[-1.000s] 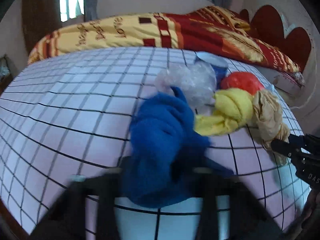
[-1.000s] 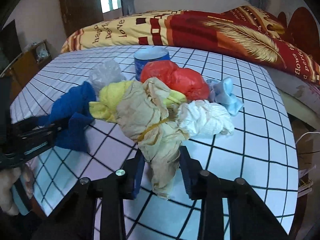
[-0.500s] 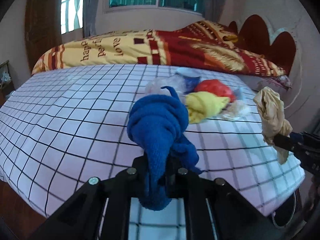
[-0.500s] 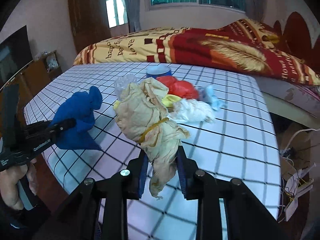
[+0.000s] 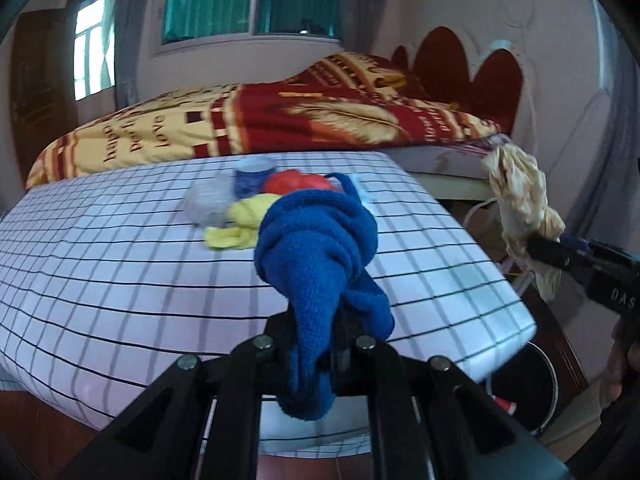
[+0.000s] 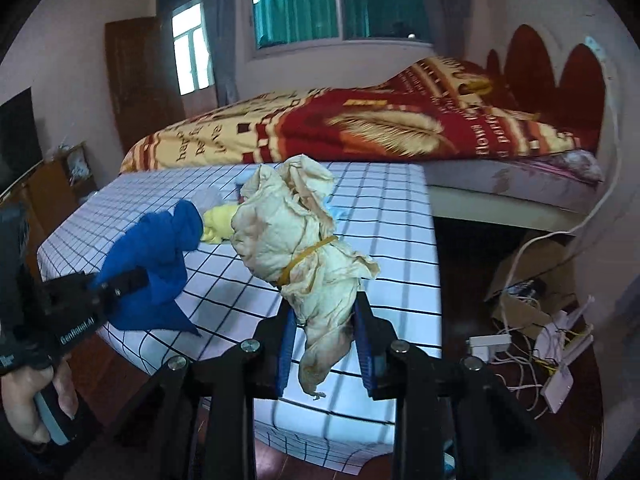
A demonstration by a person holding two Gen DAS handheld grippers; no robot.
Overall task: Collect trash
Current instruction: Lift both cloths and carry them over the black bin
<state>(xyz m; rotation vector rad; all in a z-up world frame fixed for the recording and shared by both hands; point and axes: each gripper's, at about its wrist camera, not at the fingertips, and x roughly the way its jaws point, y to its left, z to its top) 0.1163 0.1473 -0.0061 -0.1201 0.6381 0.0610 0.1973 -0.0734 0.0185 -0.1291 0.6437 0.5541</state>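
While the left gripper point(image 5: 316, 344) pinches the blue cloth bundle point(image 5: 320, 248) between its two fingers, the bundle hangs in the air above the near edge of the checkered table point(image 5: 120, 256). The right gripper point(image 6: 325, 344) is closed on the beige bundle point(image 6: 296, 236), which is tied with a rubber band point(image 6: 308, 256) and is also lifted off the table. On the table, farther back, lie a yellow cloth point(image 5: 240, 224), a red bag point(image 5: 298, 184), a clear plastic bag point(image 5: 206, 202) and a blue cup point(image 5: 254, 174), close together. A dark bin point(image 5: 524, 392) stands on the floor beside the table corner.
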